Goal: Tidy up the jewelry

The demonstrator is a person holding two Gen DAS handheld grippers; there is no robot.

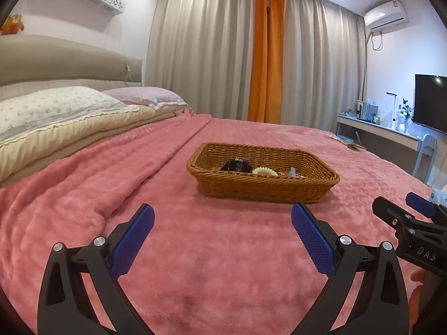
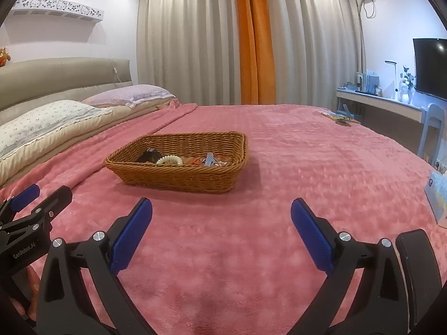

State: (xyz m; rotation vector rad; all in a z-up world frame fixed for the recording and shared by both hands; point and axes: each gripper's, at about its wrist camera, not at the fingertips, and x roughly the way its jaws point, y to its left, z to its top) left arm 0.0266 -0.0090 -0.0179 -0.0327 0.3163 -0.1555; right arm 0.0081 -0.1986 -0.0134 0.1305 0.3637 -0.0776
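Left gripper (image 1: 222, 219) hovered over the pink blanket (image 1: 223, 265), fingers (image 1: 134, 240) wide apart, nothing held; right gripper (image 2: 221, 215) same, fingers spread and empty, side by side with the left; wicker basket (image 2: 178, 177) sat on the bed ahead of both, well apart from the fingers; jewelry (image 2: 208, 160) lay inside it beside a cream coil hair tie (image 2: 168, 159) and a dark item (image 2: 149, 155).

We are in a home bedroom. We see a bed with a pink blanket (image 1: 195, 251) and pillows (image 1: 56, 106), closed curtains (image 1: 209, 50), a wall air conditioner (image 1: 385, 16) and a television (image 2: 430, 67) above a desk (image 2: 380, 103).
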